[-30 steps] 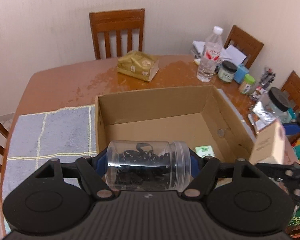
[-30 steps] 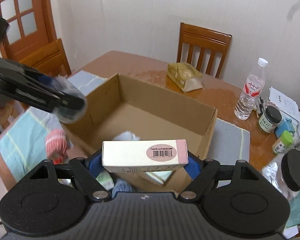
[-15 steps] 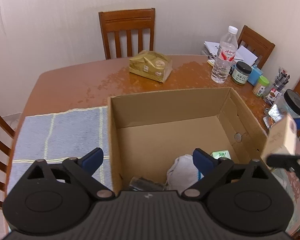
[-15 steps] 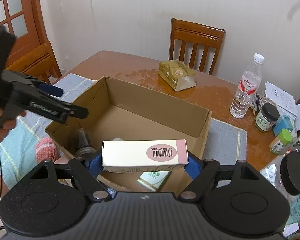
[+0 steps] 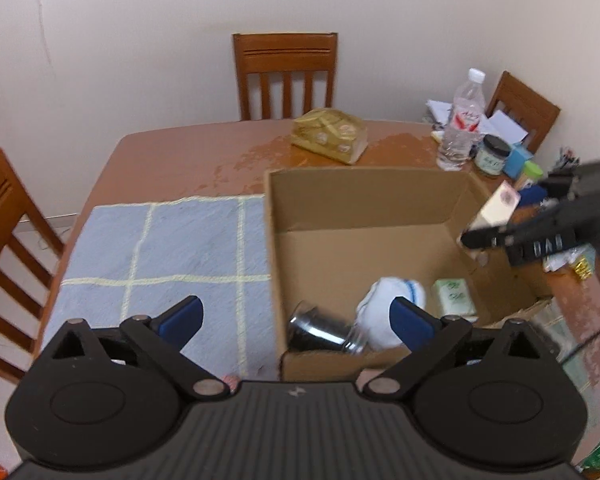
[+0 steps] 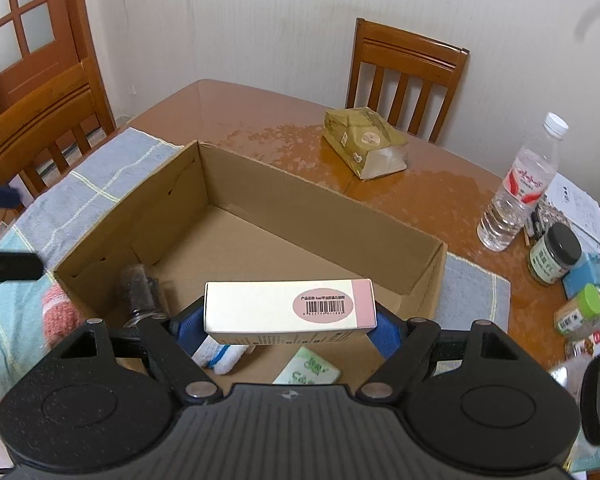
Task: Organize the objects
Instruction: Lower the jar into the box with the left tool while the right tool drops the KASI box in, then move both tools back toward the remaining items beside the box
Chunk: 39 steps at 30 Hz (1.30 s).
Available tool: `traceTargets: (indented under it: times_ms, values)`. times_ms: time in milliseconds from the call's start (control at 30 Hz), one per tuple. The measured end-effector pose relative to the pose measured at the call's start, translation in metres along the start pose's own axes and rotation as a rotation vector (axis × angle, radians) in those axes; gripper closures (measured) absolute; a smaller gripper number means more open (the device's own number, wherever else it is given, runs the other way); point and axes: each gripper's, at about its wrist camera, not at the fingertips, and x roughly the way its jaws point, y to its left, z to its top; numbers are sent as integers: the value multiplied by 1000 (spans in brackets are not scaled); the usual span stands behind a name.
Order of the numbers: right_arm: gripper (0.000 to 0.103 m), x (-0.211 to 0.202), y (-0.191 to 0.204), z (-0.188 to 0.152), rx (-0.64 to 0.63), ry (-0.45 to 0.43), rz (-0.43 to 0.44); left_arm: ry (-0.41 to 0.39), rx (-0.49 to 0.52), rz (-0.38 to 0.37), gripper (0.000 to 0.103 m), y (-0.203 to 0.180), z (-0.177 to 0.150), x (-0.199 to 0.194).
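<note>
Left gripper [image 5: 296,318] jaws just opened wide, nothing between, clear jar [image 5: 326,330] lying in cardboard box [image 5: 364,192] lower centre, right gripper [image 6: 286,326] clamped on white carton [image 6: 288,306] over box

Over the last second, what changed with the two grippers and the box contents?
The left gripper let go of the clear jar, which now lies on its side inside the cardboard box; its jaws have just been opening, with nothing between them, and it drew back toward the blue cloth. The right gripper carried its white carton over the box. The grip on the carton is unchanged.
</note>
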Motion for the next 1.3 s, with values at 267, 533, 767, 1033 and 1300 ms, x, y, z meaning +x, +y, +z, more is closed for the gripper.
traceTargets:
  times_ms: [267,533,767,1033,1300]
  values:
    - [0,3,5,11,-13,-22,-47,20,-12,43,4,8,-19,-7]
    - [0,-22,7,-6,19,-24,-44,39,-20,47,4,2,-36,-14]
    - [0,-35,13,-47,89,-54,-67,37,-9,47,3,-8,-69,-12]
    - [0,-44,38,-102,159,-36,-103,56,-20,13,3,-10,-102,-10]
    - [0,-50,66,-131,193,-30,-58,110,-56,27,3,3,-127,-2]
